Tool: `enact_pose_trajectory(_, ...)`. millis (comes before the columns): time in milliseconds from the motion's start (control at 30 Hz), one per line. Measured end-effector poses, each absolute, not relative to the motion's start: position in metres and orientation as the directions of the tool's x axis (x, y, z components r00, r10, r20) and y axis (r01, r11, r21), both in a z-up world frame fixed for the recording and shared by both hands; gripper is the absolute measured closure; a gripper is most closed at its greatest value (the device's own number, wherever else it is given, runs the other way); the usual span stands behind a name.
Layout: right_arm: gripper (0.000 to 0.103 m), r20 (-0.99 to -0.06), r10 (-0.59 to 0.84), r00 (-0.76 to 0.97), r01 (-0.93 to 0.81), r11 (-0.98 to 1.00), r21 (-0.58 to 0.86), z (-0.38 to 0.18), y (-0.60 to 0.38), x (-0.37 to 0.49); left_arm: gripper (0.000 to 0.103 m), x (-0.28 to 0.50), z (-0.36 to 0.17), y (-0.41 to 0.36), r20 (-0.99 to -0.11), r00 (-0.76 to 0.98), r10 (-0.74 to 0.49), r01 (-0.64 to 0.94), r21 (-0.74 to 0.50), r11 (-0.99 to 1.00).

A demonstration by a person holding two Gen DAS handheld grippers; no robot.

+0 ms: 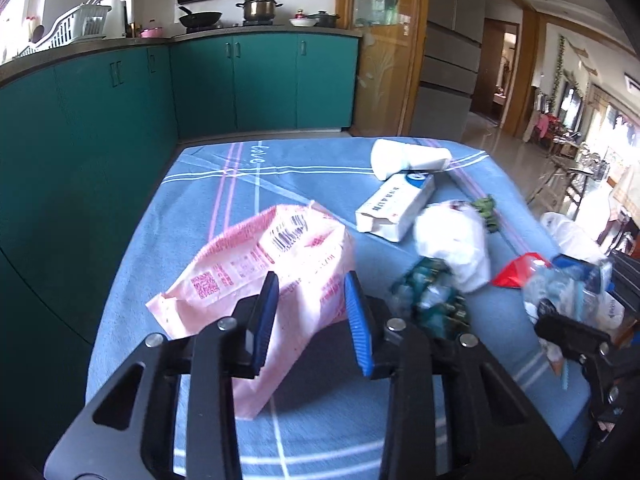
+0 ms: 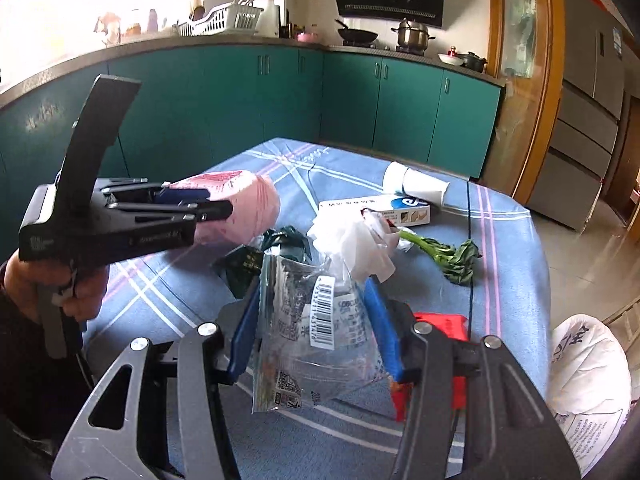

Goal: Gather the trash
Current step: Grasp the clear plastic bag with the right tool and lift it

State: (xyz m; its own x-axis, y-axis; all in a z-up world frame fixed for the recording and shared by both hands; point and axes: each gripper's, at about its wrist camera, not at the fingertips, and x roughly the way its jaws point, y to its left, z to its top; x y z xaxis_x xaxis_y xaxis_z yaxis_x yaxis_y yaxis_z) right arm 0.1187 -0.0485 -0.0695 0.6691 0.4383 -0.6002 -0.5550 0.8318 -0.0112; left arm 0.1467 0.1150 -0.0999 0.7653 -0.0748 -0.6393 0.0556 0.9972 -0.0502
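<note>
My left gripper (image 1: 311, 280) is shut on a pink plastic bag (image 1: 256, 256) and holds it slightly above the blue checked tablecloth (image 1: 224, 184). The right wrist view shows the same left gripper (image 2: 212, 204) from the side, in a person's hand, with the pink bag (image 2: 248, 200) at its tip. My right gripper (image 2: 312, 284) is shut on a clear crinkled wrapper (image 2: 316, 344) with a barcode label, raised off the cloth.
Left on the table are a tipped paper cup (image 2: 416, 186), a white box (image 2: 376, 210), crumpled tissue (image 2: 360, 248), a green vegetable stalk (image 2: 444, 254), a dark green wrapper (image 2: 248, 264) and a red packet (image 2: 444, 326). A white plastic sack (image 2: 588, 380) sits beyond the table's right edge.
</note>
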Motion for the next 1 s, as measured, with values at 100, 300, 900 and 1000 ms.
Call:
enact_pose_trajectory(100,0.052,-0.59,0.447,0.673,-0.549,0.836,0.007,-0.066,-0.054,0.116,0.068,0.135,-0.094,0.109,-0.629,0.771,-0.102,0.085,-0.057,0.995)
enact_pose_trajectory(300,0.052,-0.602,0.44,0.666,-0.541,0.841,0.016,-0.071,-0.056,0.116,0.055,0.12,-0.084,0.1,-0.605,0.789,-0.105,0.1,-0.041,0.994)
enact_pose_trajectory(900,0.039,-0.616,0.403,0.677,-0.493,0.869,0.026,-0.085,-0.058,0.122,0.03,0.114,-0.083,0.103,-0.6,0.795,-0.09,0.069,-0.058,0.996)
enact_pose_trajectory(1000,0.037,-0.597,0.41,0.69,-0.492,0.87,0.028,-0.079,-0.064,0.117,0.029,0.113,-0.084,0.104,-0.599,0.796,-0.09,0.061,-0.068,0.996)
